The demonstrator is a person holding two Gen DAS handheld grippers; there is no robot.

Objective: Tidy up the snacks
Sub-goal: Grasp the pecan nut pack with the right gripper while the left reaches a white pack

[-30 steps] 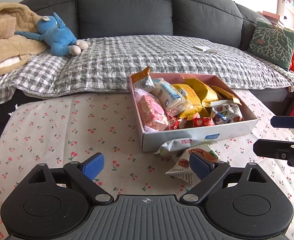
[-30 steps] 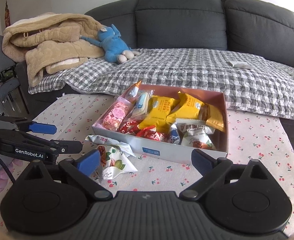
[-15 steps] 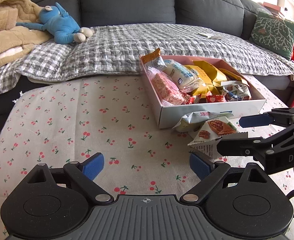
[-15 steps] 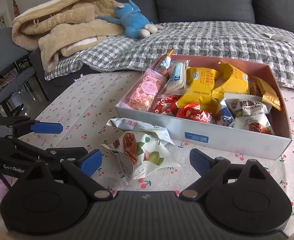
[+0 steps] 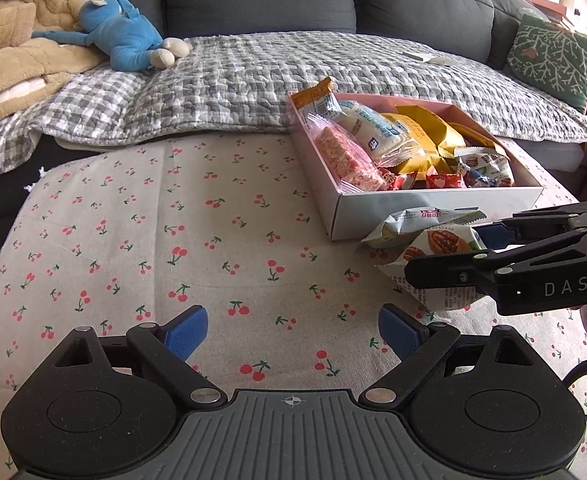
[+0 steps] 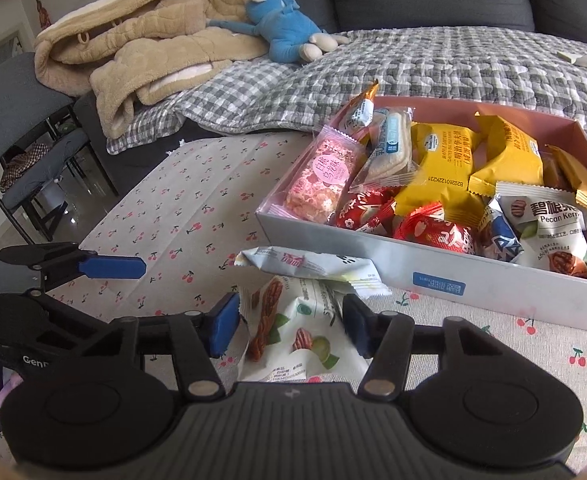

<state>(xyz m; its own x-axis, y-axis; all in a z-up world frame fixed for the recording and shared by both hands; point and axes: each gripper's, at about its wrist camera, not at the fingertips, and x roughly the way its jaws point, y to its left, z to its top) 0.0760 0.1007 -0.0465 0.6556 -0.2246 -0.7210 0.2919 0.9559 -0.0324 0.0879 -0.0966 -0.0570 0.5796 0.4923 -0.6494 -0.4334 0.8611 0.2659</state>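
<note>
A white box point(image 6: 433, 268) with a pink inside holds several snack packets on the cherry-print cloth point(image 5: 213, 240). Two packets lie outside its near wall: a nut packet point(image 6: 297, 332) and a pale flat packet point(image 6: 313, 266) behind it. My right gripper point(image 6: 291, 326) straddles the nut packet with its jaws partly closed, pads on either side of it; contact is unclear. In the left wrist view the right gripper point(image 5: 457, 254) reaches over the nut packet point(image 5: 441, 248). My left gripper point(image 5: 293, 330) is open and empty over bare cloth, left of the packets.
A grey sofa with a checked quilt point(image 5: 333, 68) runs behind the table. A blue plush toy point(image 5: 129, 44) and a tan blanket point(image 6: 145, 44) lie on it. A dark chair point(image 6: 17, 132) stands at the left. A green cushion point(image 5: 553, 60) sits at the right.
My right gripper moved forward and down onto the nut packet and its jaws narrowed around it. My left gripper drew closer to the cloth and shifted its view leftwards.
</note>
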